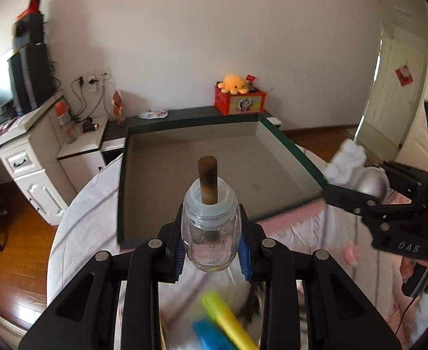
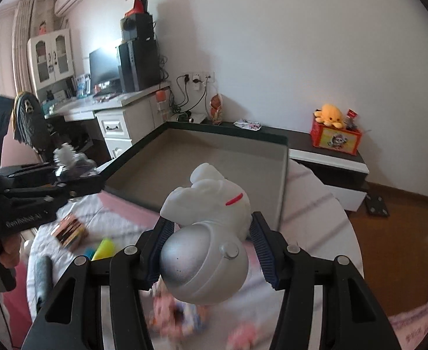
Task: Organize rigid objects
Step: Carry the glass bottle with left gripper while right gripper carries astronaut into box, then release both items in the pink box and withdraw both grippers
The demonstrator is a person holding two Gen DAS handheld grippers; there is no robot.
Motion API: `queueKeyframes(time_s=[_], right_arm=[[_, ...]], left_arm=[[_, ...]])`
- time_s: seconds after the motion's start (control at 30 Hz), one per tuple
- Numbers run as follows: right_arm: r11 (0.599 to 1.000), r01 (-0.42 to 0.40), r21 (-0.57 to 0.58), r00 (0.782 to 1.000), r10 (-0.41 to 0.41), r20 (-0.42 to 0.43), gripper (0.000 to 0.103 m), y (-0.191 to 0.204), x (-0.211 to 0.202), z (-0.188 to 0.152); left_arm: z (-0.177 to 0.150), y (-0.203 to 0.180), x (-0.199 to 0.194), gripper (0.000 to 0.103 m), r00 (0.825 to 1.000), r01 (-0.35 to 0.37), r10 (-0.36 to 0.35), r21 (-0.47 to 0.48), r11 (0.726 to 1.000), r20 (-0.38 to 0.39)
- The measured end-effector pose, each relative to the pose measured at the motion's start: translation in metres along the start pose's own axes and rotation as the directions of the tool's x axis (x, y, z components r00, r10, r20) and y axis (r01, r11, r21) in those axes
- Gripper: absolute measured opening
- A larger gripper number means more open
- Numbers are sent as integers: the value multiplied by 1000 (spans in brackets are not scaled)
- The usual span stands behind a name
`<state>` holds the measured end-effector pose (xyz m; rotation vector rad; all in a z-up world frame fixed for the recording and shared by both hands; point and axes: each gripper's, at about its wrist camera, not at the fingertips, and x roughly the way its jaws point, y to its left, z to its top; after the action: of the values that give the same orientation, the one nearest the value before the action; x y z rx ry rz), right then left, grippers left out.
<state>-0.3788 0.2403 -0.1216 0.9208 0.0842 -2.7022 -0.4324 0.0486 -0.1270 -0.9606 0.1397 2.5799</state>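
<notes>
Left wrist view. Left hand-held gripper point(image 1: 211, 248) clamped on a small glass jar point(image 1: 211, 233), blue pads pressed to its sides. Jar held above the bedcover point(image 1: 76, 227), just short of the near wall of the open cardboard box point(image 1: 184, 175). Long axis running away from the camera and tipped forward: mouth and pale collar toward the box, base toward the camera. Brown stick point(image 1: 208, 180) poking out of the mouth, along the same axis. At the right edge, the right hand-held gripper point(image 1: 356, 186) carrying a white and silver figure point(image 1: 351, 166) beside the box's right corner. Blurred yellow and blue items on the bed below.

Right wrist view. Right hand-held gripper point(image 2: 208, 250) closed on the astronaut-like figure point(image 2: 208, 227), pads bearing on the body just beyond the silver helmet. Helmet toward the camera, white body and limbs pointing forward at the box point(image 2: 214, 157), long axis roughly along the fingers. Left hand-held gripper point(image 2: 76, 180) at the left edge with the jar, near the box's left wall.

Step in hand, judged: carrying both pieces into the box. Best done by clearing the box walls before lowering, keeping the jar's mouth no lower, since the loose-looking stick could slide out, setting each piece down on the floor of the box well apart, then releasing.
</notes>
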Motion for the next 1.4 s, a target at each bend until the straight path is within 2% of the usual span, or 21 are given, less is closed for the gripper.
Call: queueKeyframes(time_s=[0.1, 0.2, 0.27, 0.37, 0.43, 0.67, 0.8, 0.87, 0.9, 0.93, 0.97, 1.03, 1.1, 1.23, 1.33, 1.4], right_arm=[[1000, -9, -20, 1000, 9, -30, 55, 2, 29, 21], [999, -8, -41, 998, 5, -67, 55, 6, 57, 34], [999, -5, -54, 996, 0, -93, 55, 9, 77, 41], [998, 9, -68, 989, -18, -144, 56, 11, 106, 43], [998, 0, -61, 983, -11, -181, 56, 9, 123, 42], [999, -13, -43, 972, 3, -236, 56, 6, 146, 32], [1000, -17, -16, 971, 13, -238, 56, 3, 147, 31], [1000, -26, -1, 971, 25, -239, 56, 2, 146, 30], [1000, -27, 8, 972, 28, -234, 57, 2, 144, 30], [999, -28, 17, 974, 31, -225, 61, 1, 140, 30], [999, -20, 24, 976, 25, -215, 64, 0, 136, 31], [999, -6, 40, 982, 13, -188, 78, -2, 126, 33], [999, 1, 50, 987, 7, -161, 81, -3, 112, 35], [999, 15, 48, 995, -11, -95, 83, 2, 74, 34], [999, 18, 41, 999, -17, -32, 86, 11, 38, 30], [999, 28, 34, 1000, -28, 12, 91, 19, 12, 24]], left_arm=[[16, 3, 28, 30, 999, 4, -4, -5, 1000, -43], [25, 6, 53, 30, 996, -39, 39, 9, 999, -82], [30, 10, 69, 30, 994, -27, 27, 0, 1000, -106], [32, 17, 91, 30, 986, -71, 71, 0, 997, -150], [31, 21, 101, 30, 982, -77, 75, -2, 997, -172], [16, 28, 116, 30, 974, -76, 72, -11, 997, -213], [13, 27, 114, 34, 973, -97, 94, -7, 995, -213], [14, 30, 109, 45, 971, -131, 124, -23, 991, -204], [15, 32, 106, 53, 971, -144, 134, -37, 989, -200], [14, 35, 101, 61, 971, -154, 141, -52, 987, -193], [14, 38, 93, 64, 973, -157, 142, -73, 985, -180], [14, 42, 79, 79, 978, -160, 143, -101, 982, -154], [12, 41, 57, 90, 978, -184, 171, -113, 976, -115], [4, 36, 6, 99, 980, -201, 201, -134, 970, -14], [-7, 29, -39, 102, 966, -237, 248, -141, 961, 68], [-17, 21, -68, 103, 949, -276, 293, -142, 951, 115]])
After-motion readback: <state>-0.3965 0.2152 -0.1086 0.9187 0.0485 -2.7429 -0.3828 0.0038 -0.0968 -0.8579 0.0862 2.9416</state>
